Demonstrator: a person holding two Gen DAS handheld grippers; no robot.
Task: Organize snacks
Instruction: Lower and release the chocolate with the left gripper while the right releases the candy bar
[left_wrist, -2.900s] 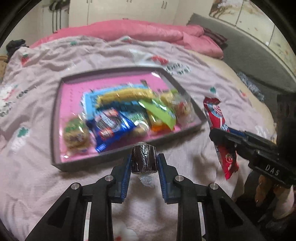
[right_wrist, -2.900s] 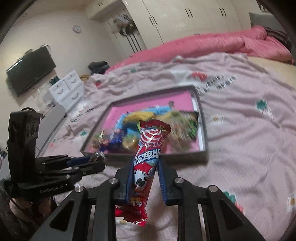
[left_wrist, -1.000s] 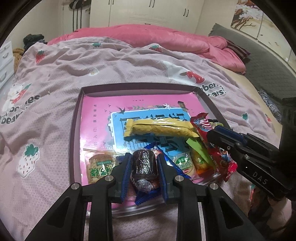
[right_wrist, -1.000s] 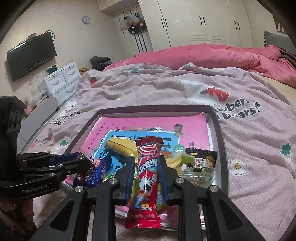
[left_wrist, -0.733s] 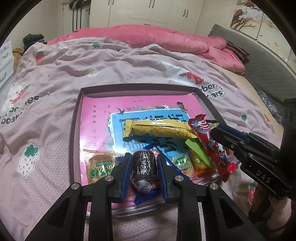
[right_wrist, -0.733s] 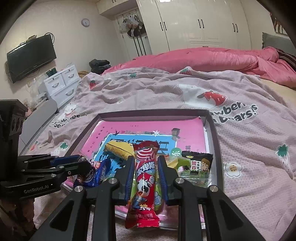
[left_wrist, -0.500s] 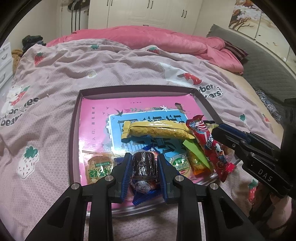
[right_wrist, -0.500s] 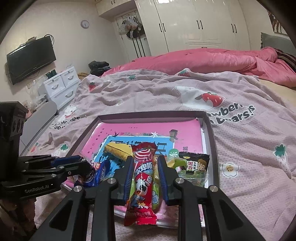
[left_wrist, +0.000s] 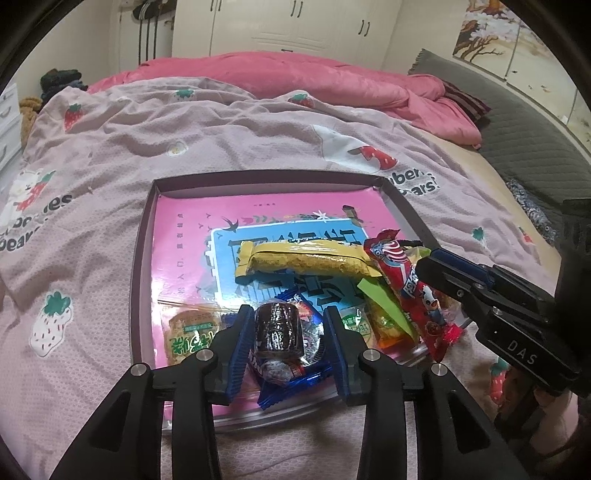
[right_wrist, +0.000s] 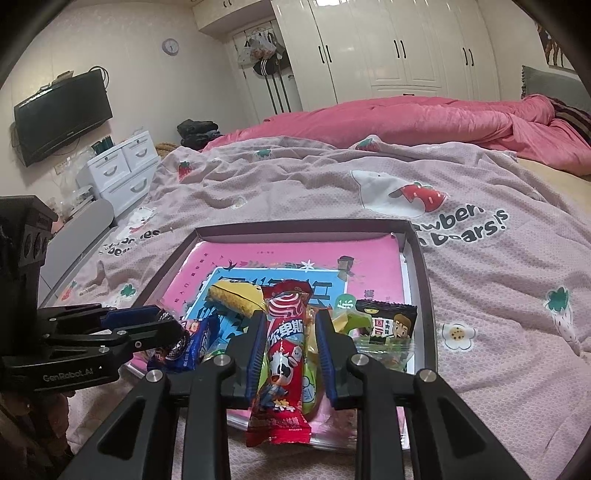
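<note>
Two hand-held grippers over tray (left_wrist: 142, 258) near edge; left (left_wrist: 290, 328) opening, chocolate roll (left_wrist: 277, 326) between; right (right_wrist: 288, 345) pinching red packet (right_wrist: 282, 354)

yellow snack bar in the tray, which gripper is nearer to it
Left. The left gripper sits just in front of the yellow snack bar, jaws opening around a dark chocolate roll. The right gripper, holding the red wrapper, is off its right end.

Bedroom: white wardrobes (right_wrist: 388, 48), wall TV (right_wrist: 62, 114), white drawers (right_wrist: 122, 171), bed (left_wrist: 221, 140).
</note>
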